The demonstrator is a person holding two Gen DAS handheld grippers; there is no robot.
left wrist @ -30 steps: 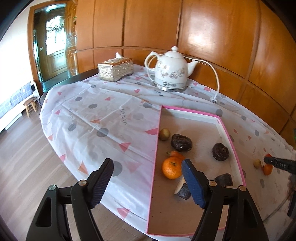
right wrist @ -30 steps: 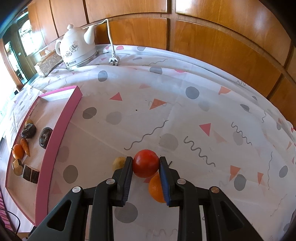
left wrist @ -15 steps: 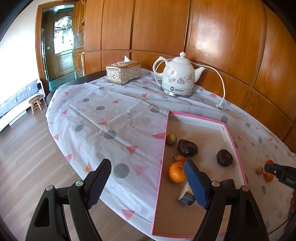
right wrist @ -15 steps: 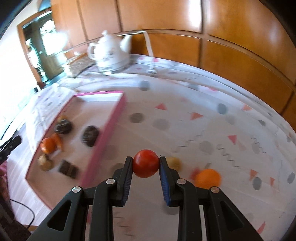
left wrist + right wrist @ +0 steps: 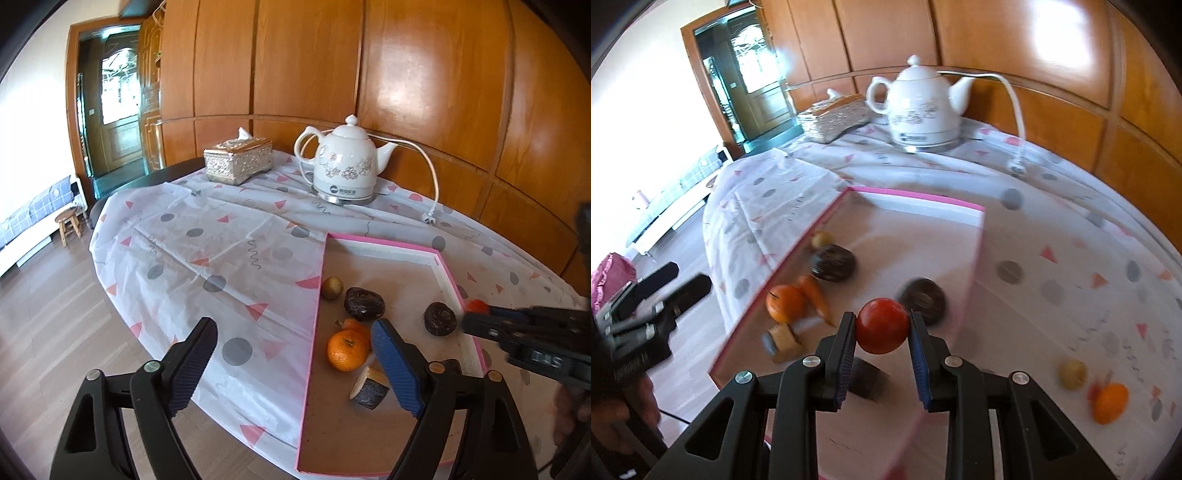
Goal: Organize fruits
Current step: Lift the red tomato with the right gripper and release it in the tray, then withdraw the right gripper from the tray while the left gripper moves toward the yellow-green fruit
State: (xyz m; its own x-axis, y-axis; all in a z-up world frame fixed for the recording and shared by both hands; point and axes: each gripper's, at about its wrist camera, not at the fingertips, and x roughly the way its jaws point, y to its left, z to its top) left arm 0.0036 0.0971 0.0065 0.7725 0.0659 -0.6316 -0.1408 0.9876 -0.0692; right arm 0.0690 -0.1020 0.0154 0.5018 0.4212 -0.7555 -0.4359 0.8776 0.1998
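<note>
the right hand-held gripper point(image 5: 882, 338) pinched a red tomato point(image 5: 882, 325) above the pink-rimmed tray point(image 5: 916, 197) near the bench's front edge. the left hand-held gripper point(image 5: 291, 365) hung spread and empty, its jaws just opening wider, over the tray's edge beside the orange point(image 5: 346, 350).

Bright daylight, glare on wood panels point(image 5: 424, 92), fisheye-bent edges, right view motion-blurred

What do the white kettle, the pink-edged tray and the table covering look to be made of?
Kettle: likely glazed ceramic, glossy white with a floral print, on a shiny metal-looking base.
Tray: probably cardboard or foam board, with a matte tan floor, thick white inner walls and a pink rim.
Table covering: thin plastic-like sheet, seemingly, with sharp fold creases and a slight sheen.
</note>
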